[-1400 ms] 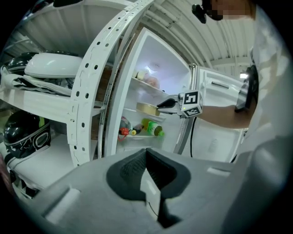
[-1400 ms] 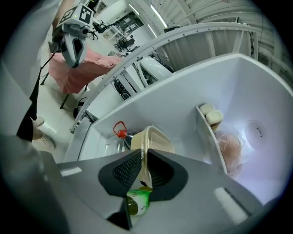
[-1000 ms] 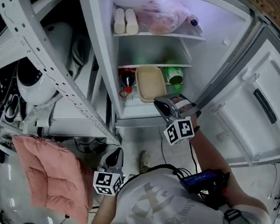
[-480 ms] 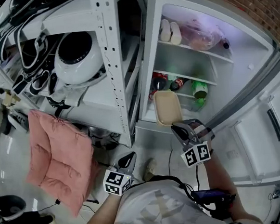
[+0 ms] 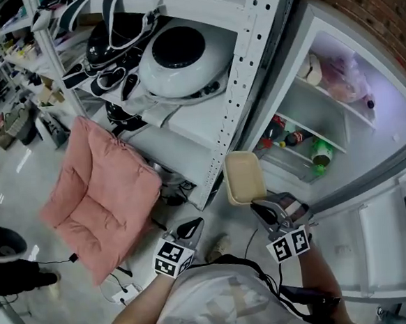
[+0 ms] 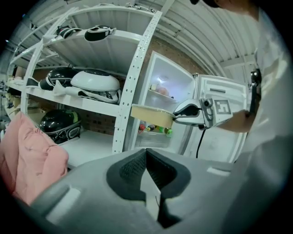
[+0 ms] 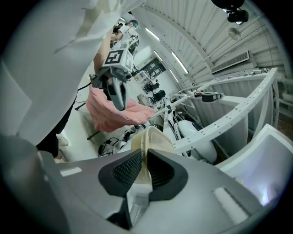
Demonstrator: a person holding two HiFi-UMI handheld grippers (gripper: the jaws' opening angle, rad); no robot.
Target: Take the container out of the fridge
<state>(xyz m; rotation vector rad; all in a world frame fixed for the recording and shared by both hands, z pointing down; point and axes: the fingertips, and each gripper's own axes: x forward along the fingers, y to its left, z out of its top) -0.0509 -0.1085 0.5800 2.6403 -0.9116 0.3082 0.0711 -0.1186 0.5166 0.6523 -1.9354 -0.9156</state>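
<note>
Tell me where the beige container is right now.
Head view, centre right: the container, clamped in the right gripper, hangs in front of the open fridge, beside the white rack's upright.

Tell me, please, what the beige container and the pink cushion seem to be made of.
The container: likely plastic, beige, slightly translucent, smooth matte; thin moulded rim and rounded corners.
The pink cushion: fabric over soft padding, matte; stitched tufts and sagging folds.

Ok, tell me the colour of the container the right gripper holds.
Beige container; the head view shows it best.
</note>
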